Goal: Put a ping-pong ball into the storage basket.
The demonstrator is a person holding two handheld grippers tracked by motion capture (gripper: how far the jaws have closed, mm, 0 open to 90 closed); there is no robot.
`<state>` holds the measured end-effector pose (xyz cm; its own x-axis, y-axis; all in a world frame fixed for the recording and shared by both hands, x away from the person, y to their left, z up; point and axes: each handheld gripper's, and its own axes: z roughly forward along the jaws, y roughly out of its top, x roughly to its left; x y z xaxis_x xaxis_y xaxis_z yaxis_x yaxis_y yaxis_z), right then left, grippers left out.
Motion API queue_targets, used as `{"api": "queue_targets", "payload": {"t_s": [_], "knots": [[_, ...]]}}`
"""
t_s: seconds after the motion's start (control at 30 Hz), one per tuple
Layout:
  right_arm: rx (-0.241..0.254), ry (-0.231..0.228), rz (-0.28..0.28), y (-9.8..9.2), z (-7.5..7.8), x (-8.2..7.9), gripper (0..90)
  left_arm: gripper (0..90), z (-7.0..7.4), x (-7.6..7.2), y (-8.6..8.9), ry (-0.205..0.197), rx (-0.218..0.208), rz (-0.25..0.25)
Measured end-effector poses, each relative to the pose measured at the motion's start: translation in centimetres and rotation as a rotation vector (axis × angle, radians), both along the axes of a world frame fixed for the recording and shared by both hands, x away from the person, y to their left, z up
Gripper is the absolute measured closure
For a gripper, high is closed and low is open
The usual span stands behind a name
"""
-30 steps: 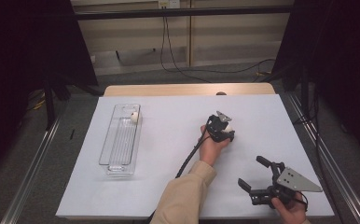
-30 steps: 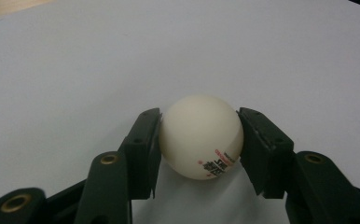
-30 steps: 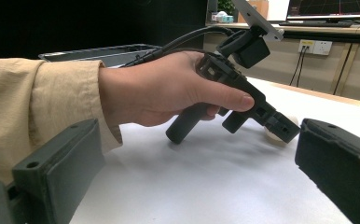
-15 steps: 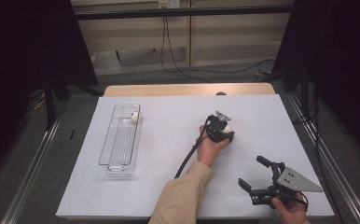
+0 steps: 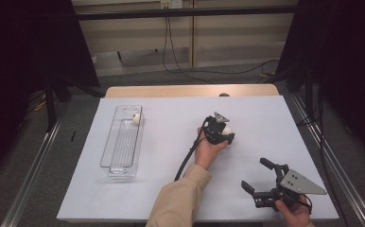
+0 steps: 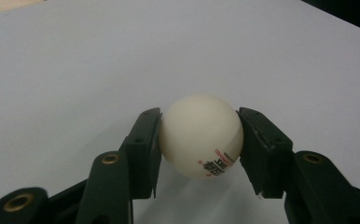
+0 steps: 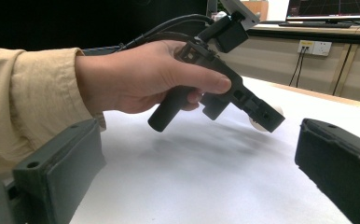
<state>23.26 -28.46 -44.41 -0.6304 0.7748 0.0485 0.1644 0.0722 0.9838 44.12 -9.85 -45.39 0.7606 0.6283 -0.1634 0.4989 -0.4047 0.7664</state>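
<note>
Where the two black jaws of the left gripper (image 6: 199, 140) meet it, a white ping-pong ball (image 6: 200, 135) sits clamped between them, one pad pressing each side, small red and black print showing low on its front. Seen in the high view, that ball (image 5: 227, 131) is just above the white table sheet (image 5: 171, 142), right of the table's middle, held by the left gripper (image 5: 224, 135) in the person's left hand (image 5: 208, 151), whose beige sleeve (image 5: 180, 201) comes up from the bottom edge. A black cable trails back from it. Near the lower right corner, the right gripper (image 5: 256, 177) rests in the right hand, jaws spread wide with nothing between them. Well apart, on the left of the sheet, lies a long clear plastic tray (image 5: 119, 161) with a second white ball (image 5: 135, 118) at its far end.
</note>
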Motion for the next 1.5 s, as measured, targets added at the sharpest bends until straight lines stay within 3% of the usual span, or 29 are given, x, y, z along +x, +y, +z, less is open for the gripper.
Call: {"api": "queue_targets", "payload": {"t_s": [1.2, 1.5], "knots": [[0.001, 0.0, 0.001, 0.1, 0.0, 0.0, 0.4, 51.2, 0.9, -0.3, 4.1, 0.006, -0.005, 0.039], [0.0, -0.001, 0.001, 0.1, 0.0, 0.0, 0.4, 51.2, 1.2, -0.6, 4.6, -0.001, 0.0, 0.029]]}}
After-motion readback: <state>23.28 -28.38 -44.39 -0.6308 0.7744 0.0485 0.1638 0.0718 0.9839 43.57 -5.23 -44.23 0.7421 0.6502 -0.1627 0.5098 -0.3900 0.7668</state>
